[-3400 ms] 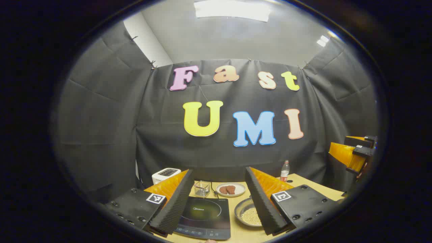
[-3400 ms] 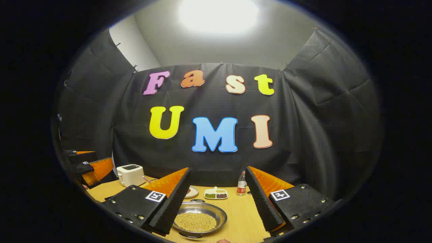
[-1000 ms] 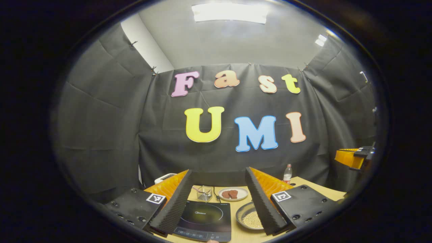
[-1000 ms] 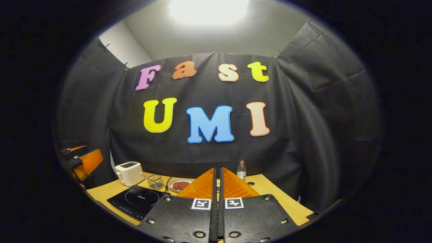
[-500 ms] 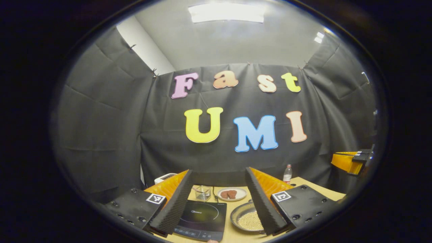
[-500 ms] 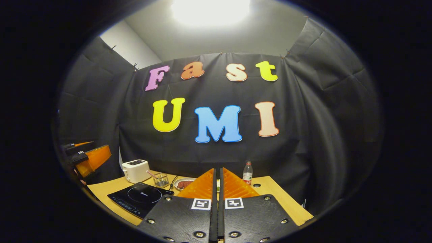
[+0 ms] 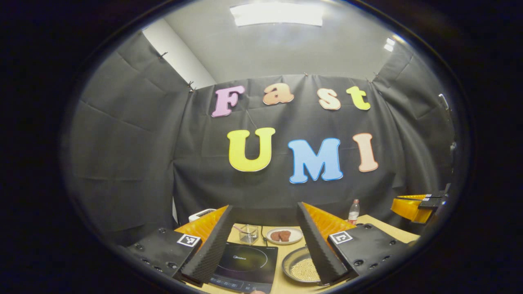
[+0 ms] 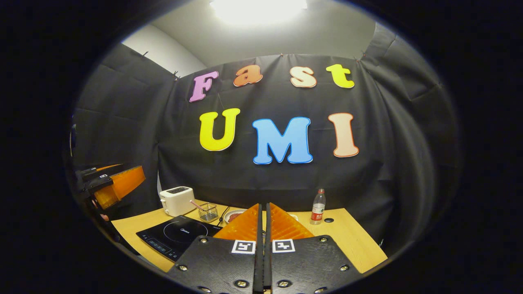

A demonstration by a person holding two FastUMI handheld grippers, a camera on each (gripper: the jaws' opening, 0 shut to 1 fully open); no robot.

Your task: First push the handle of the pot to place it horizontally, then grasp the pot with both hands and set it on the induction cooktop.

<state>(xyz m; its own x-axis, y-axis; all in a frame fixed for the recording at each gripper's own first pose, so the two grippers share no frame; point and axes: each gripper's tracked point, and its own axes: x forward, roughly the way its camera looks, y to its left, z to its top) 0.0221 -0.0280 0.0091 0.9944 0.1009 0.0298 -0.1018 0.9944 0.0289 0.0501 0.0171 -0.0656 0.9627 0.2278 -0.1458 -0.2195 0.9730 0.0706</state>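
The pot [image 7: 301,267], a shallow metal pan of pale beans, sits on the table just right of the black induction cooktop [image 7: 245,263]. My left gripper [image 7: 264,208] hangs open above and before both, and its right finger covers part of the pot. Farther off, at the right edge of the left gripper view, is my right gripper [image 7: 413,204]. In the right gripper view my right gripper [image 8: 263,205] is shut on nothing, and its fingers hide the pot. The cooktop [image 8: 179,234] lies to its left, with my left gripper [image 8: 114,185] beyond that.
A white toaster [image 8: 176,201], a small wire basket [image 8: 209,211] and a plate of brown food [image 7: 282,235] stand behind the cooktop. A plastic bottle [image 8: 318,206] stands at the back right. Bare wooden table [image 8: 351,241] stretches to the right.
My right gripper went from open to shut after the earliest frame and has drawn back from over the pot. Over the last second it has sunk a little. My left gripper barely moved.
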